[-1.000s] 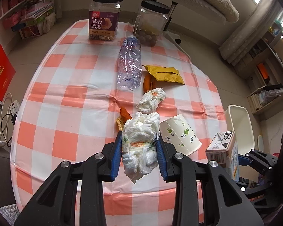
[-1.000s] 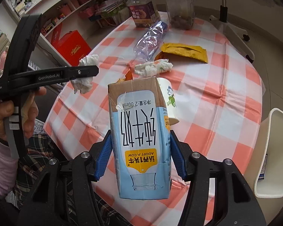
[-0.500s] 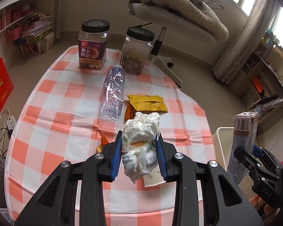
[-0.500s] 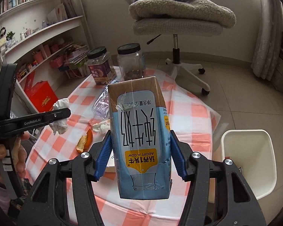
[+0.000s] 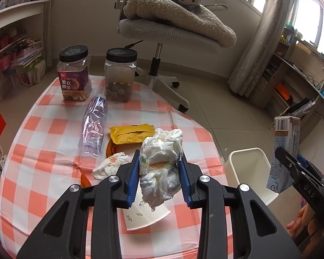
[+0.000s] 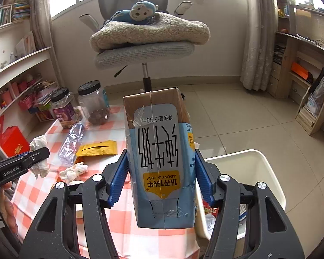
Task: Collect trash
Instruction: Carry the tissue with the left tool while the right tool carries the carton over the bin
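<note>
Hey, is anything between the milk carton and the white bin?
Nothing visible. The right gripper holds the carton up beside the table edge, and the bin sits open on the floor just to its right, with some trash already inside.

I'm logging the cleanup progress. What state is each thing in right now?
Left gripper: shut on crumpled tissue.
Right gripper: shut on milk carton, upside down.
Water bottle: lying, crushed.
Paper cup: tipped over.
Jars: upright, lidded.
Bin: open.
</note>
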Demonstrator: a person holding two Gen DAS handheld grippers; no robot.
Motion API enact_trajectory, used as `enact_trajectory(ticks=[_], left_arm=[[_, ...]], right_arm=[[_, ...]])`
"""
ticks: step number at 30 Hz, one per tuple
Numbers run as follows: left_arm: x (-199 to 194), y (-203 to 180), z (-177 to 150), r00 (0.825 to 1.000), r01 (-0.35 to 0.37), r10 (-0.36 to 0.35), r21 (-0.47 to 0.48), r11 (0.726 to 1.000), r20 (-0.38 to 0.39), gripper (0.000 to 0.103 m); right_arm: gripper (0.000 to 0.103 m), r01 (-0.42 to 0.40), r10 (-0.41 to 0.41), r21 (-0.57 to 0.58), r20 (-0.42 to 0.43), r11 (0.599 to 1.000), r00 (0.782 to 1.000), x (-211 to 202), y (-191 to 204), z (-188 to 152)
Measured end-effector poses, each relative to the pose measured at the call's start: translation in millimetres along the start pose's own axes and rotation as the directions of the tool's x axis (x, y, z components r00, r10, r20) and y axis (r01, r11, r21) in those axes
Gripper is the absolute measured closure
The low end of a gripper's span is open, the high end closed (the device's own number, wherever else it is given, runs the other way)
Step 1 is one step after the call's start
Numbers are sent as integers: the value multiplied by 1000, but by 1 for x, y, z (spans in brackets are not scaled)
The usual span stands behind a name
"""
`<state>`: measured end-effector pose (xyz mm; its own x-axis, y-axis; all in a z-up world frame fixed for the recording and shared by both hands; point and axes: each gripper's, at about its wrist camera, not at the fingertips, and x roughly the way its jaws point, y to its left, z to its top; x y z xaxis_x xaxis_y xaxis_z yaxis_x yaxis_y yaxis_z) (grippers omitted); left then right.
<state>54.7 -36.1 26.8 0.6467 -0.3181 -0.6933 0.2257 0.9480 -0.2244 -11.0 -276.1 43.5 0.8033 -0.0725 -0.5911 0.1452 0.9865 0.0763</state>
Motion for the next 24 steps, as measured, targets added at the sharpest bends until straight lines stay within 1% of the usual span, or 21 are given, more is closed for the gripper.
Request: enact_trajectory(ticks=[4,8,11,14,18,22,24], left_arm=[[11,-23,-1,1000,24,-24,33,999,-7,70],[22,-49,-2,999,52,-51,82,995,-15,70],[30,-69,-2,998,67,-64,125,990,-22,70],[39,-89,2,995,99,-95,137,986,-35,70],[52,-121,8,987,160,-153,148,976,-59,70],[63,-155,13,971,233,-221,154,960,-92,70],[69,-173,16,962,266,-250,159,951,-112,70]], right_arm=[[48,72,-72,34,0,997,997,-3,-27,-3],[48,141,-141,59,-12,988,990,-5,-52,-6],[48,206,-205,61,-26,977,978,-5,-67,-9],[48,248,-245,78,-53,966,968,-3,-85,-14],[48,285,-277,111,-82,952,957,-3,-107,-21],[46,333,-322,133,-97,933,942,-6,-120,-29],[38,354,-343,138,-99,925,934,-8,-126,-32]])
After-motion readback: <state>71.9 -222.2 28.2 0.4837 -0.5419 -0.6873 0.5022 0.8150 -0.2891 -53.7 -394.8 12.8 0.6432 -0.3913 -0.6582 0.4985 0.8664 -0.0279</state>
